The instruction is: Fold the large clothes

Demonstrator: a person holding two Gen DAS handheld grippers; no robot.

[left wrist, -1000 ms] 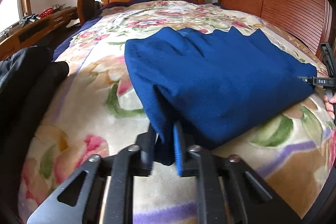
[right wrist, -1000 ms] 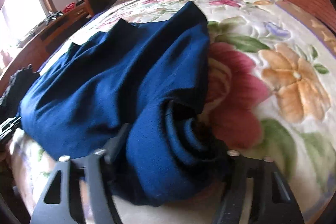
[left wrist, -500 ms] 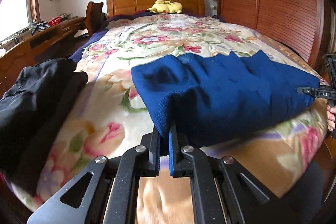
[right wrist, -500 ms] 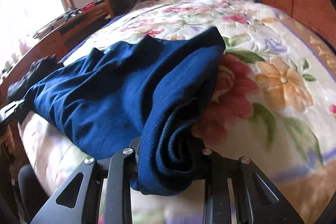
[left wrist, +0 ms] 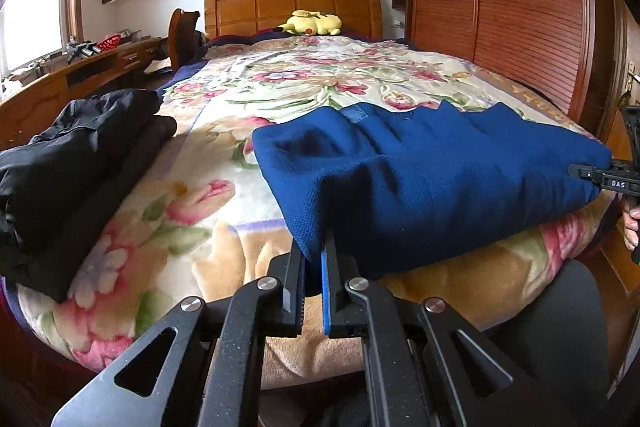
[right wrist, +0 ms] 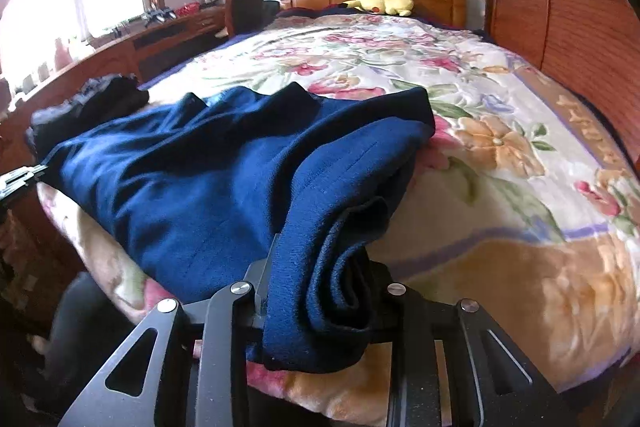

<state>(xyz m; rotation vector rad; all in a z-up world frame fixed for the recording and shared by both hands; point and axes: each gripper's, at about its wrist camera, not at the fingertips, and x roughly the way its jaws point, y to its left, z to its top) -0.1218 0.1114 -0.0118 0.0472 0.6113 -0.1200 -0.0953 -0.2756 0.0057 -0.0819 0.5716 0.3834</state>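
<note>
Left wrist view: left claw [left wrist: 314, 263] pinched shut on near corner of navy sweater [left wrist: 432, 179] at foot of floral bed [left wrist: 328, 79]; right wrist view: right claw [right wrist: 316, 291], jaws easing wider, clasps a thick rolled bunch—keep both corners level, taut, folding evenly.
</note>
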